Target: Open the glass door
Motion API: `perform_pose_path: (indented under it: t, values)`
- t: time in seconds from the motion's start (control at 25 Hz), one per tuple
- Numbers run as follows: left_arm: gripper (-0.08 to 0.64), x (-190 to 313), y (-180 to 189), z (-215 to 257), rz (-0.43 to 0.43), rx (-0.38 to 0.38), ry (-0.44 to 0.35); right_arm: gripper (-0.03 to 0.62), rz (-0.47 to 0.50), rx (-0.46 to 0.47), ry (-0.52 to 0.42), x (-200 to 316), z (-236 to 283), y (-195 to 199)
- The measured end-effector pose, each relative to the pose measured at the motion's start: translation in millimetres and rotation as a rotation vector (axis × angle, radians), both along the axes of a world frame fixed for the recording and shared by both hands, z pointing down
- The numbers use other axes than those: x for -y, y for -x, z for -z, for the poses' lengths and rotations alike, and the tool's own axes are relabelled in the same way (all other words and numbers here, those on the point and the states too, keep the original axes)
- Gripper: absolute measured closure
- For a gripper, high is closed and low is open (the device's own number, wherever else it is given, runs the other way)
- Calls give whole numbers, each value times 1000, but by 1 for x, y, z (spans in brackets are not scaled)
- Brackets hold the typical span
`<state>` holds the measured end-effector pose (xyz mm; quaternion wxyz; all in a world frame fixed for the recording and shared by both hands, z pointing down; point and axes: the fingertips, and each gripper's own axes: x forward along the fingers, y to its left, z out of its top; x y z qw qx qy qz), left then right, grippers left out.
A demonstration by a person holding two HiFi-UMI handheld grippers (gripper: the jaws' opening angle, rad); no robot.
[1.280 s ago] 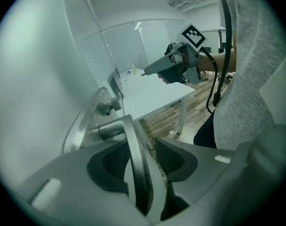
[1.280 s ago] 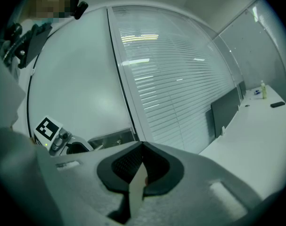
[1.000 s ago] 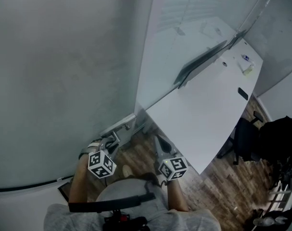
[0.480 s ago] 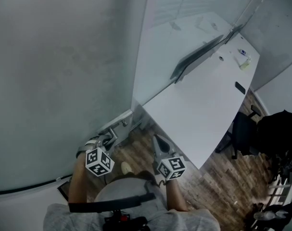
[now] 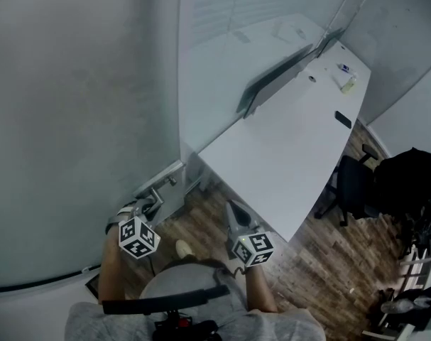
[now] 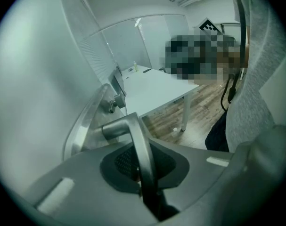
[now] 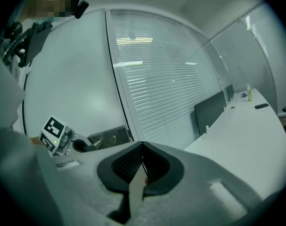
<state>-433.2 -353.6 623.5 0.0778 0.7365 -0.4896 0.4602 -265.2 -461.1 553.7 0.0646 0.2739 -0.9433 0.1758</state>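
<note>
1. Between the jaws of the left gripper (image 6: 143,175) sits the lever handle (image 6: 139,147) of the glass door (image 5: 73,119). Those jaws have just been closing, and they are now clamped on the metal bar, pads against both of its sides.
2. The long axis is the thing to watch. The lever runs from its hub on the lock plate (image 6: 88,121), just ahead of the jaws, straight back into their throat, so the grip lies along the bar and not across it.
3. The frosted door pane lies to the left of these jaws and rises above them. The handle sits at the pane's edge, hard by the frame.
4. The right gripper (image 5: 234,210) hangs free with its jaws together and nothing between them. From there the handle lies ahead and off to the left, well apart, with the white bench (image 5: 293,148) ahead on the right.
5. The left hand is plainly the nearer one, being on the handle already. My read is that the coming move is its own: swing the free end of the lever about the hub to release the latch, then move the door.
</note>
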Motion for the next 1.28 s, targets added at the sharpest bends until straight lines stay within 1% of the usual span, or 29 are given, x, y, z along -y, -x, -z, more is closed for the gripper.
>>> perform_pose_path:
  t: [0.16,0.52,0.72,1.16,1.28]
  values:
    - [538,-2,-7,-1,-6,2,4,591,-10,-1,-6,0,1,-15]
    - [538,-12,-23,-1,-10,35,0,591,-22,10,-21,-12,6,-46]
    - [538,-22,-34,-3,-24,35,0,591,-20,0,-17,-25,4,-58]
    - [538,-40,-68,-2,-73,34,0,591,-42,-7,-20,-55,5,-101]
    - [540,-45,-79,-6,-91,20,7,591,-51,-9,-19,-64,1,-112]
